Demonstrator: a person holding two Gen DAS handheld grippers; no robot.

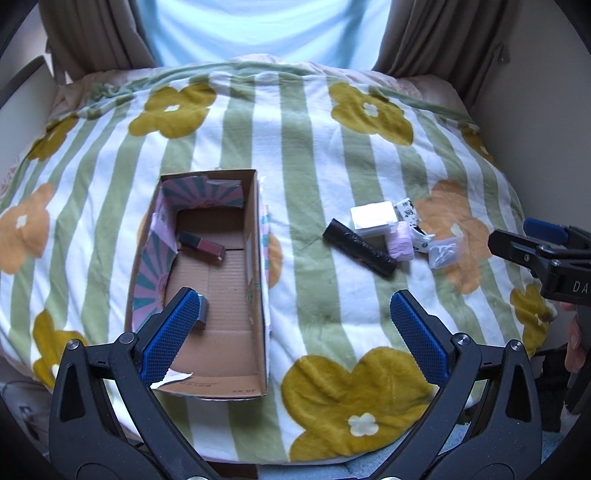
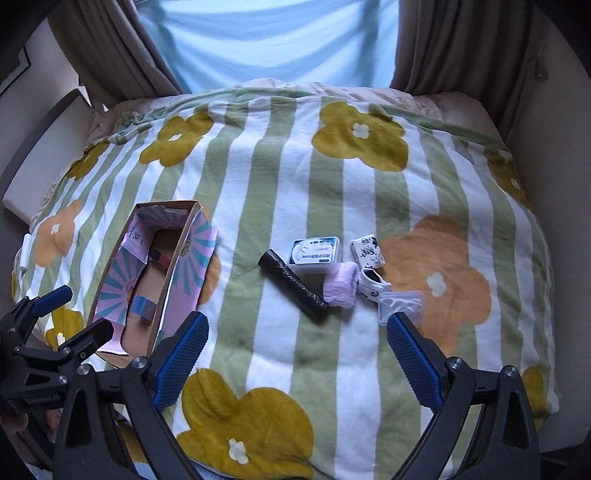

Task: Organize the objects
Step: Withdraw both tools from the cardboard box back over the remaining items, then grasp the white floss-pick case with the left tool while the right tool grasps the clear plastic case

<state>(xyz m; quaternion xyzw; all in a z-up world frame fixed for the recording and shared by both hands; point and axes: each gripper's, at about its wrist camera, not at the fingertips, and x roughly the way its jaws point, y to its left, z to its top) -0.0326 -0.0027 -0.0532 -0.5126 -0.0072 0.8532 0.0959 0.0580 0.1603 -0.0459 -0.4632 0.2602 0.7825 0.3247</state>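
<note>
An open cardboard box [image 1: 255,258] [image 2: 177,254] with pink-and-teal lined walls lies on the left of the blanket. Inside it are a dark red tube [image 1: 202,245] [image 2: 162,257] and a small blue-grey block [image 2: 143,308] [image 1: 203,312]. To the right lies a cluster: a black roll [image 1: 360,246] [image 2: 291,284], a white case [image 1: 373,218] [image 2: 314,254], a pink cloth [image 1: 400,242] [image 2: 341,286], black-and-white patterned pieces [image 1: 408,210] [image 2: 367,251] and a clear bag [image 1: 445,251] [image 2: 400,301]. My left gripper [image 1: 295,306] [image 2: 74,314] is open over the box's near end. My right gripper [image 2: 297,328] [image 1: 524,236] is open, just short of the cluster.
A striped blanket with big flowers [image 1: 314,147] [image 2: 295,166] covers a raised soft surface. Behind it hang brown curtains [image 1: 92,33] around a bright window. Pale walls or furniture flank both sides. A person's fingers [image 1: 576,339] show at the right edge.
</note>
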